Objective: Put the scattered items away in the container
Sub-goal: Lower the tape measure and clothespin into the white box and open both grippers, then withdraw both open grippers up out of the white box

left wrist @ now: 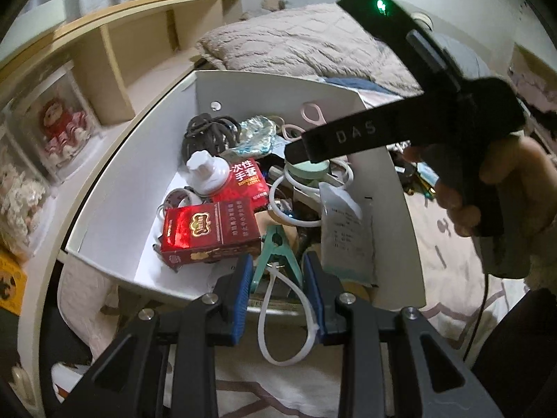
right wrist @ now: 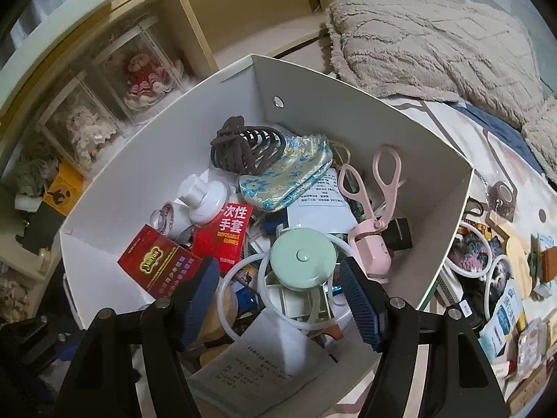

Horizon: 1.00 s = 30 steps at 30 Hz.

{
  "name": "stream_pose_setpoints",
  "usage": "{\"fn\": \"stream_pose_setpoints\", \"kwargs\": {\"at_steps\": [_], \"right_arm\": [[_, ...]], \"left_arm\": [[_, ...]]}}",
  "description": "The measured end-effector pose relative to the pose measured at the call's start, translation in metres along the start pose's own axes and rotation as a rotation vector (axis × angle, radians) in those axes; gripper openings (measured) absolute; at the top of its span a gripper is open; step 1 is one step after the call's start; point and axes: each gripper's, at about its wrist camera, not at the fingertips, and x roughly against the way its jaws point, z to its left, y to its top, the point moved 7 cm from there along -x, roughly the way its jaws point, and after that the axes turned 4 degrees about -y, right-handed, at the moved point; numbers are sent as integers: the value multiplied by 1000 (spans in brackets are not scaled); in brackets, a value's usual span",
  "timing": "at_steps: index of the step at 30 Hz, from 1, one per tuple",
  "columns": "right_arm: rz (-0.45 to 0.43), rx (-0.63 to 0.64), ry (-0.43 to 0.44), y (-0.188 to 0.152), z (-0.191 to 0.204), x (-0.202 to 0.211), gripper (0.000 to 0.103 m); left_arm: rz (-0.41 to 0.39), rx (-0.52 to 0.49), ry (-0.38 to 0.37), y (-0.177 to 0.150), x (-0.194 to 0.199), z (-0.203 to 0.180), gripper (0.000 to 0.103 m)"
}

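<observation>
Left hand-held gripper [left wrist: 276,291] clamped on a white zip-tie loop [left wrist: 289,317] at the near rim of the white container [right wrist: 400,129] on the bed; right hand-held gripper [right wrist: 280,301] open, empty, over a mint round gadget [right wrist: 303,256] inside; more items [right wrist: 501,278] scattered beside the box

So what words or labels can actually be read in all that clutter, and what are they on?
"DAS": on the right gripper, on its black arm.
"一次性手套" and "DISPOSABLE GLOVES": on the red packet in the white box.
Gold logo and Chinese lines on the red carton: too blurred to read.
Print on the paper sheets and the grey pouch: too small.
Packets on the bed: unreadable.
</observation>
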Motion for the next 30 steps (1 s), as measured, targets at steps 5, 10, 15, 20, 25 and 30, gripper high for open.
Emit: {"fn": "stream_pose_setpoints", "kwargs": {"at_steps": [5, 10, 15, 20, 25, 30], "right_arm": [[-9, -3, 7, 0, 0, 5, 71], [-12, -26, 15, 1, -5, 6, 71], [3, -51, 28, 0, -8, 3, 71], [4, -59, 40, 0, -9, 5, 71], [5, -46, 42, -2, -5, 7, 71], [-18, 4, 46, -5, 4, 17, 71]], "left_arm": [[55, -31, -9, 1, -10, -3, 32], [43, -24, 7, 1, -9, -2, 53], [33, -16, 27, 2, -7, 4, 53], [23, -3, 32, 2, -6, 7, 53], [15, -9, 34, 3, -6, 4, 53], [0, 7, 34, 6, -4, 4, 54]]}}
